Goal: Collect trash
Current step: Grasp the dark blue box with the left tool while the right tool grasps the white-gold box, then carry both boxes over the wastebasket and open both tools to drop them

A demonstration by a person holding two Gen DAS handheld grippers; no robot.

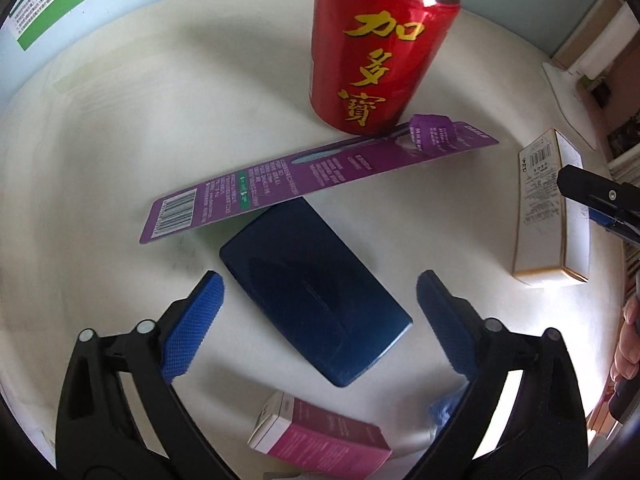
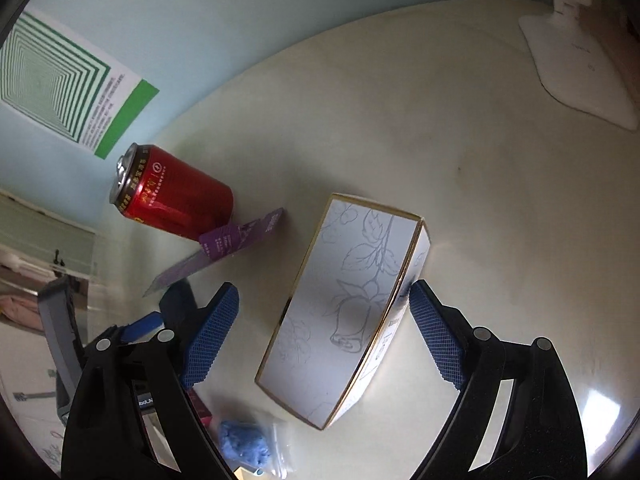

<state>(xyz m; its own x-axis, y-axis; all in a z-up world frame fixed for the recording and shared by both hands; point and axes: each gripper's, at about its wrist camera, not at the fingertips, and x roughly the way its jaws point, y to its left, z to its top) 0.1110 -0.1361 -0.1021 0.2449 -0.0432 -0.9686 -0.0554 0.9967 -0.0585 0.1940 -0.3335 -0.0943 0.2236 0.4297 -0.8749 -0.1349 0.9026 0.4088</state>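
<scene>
A red drink can [image 1: 380, 44] stands at the back of the white table [image 1: 120, 128]. A purple toothbrush pack [image 1: 312, 176] leans against it, over a dark blue flat case [image 1: 316, 296]. My left gripper [image 1: 320, 312] is open, its jaws either side of the blue case. A pink and white small box [image 1: 320, 436] lies below. A white box with a rose drawing [image 2: 348, 304] lies between the open jaws of my right gripper [image 2: 324, 332]. The can [image 2: 176, 196] and the purple pack [image 2: 224, 248] show to the left in the right wrist view.
The white box also shows in the left wrist view [image 1: 548, 208], with the right gripper's finger at the right edge. A blue lump in a clear bag [image 2: 244, 440] lies near the front. A white lamp base [image 2: 580, 64] stands at the back right. A green poster [image 2: 68, 84] hangs on the wall.
</scene>
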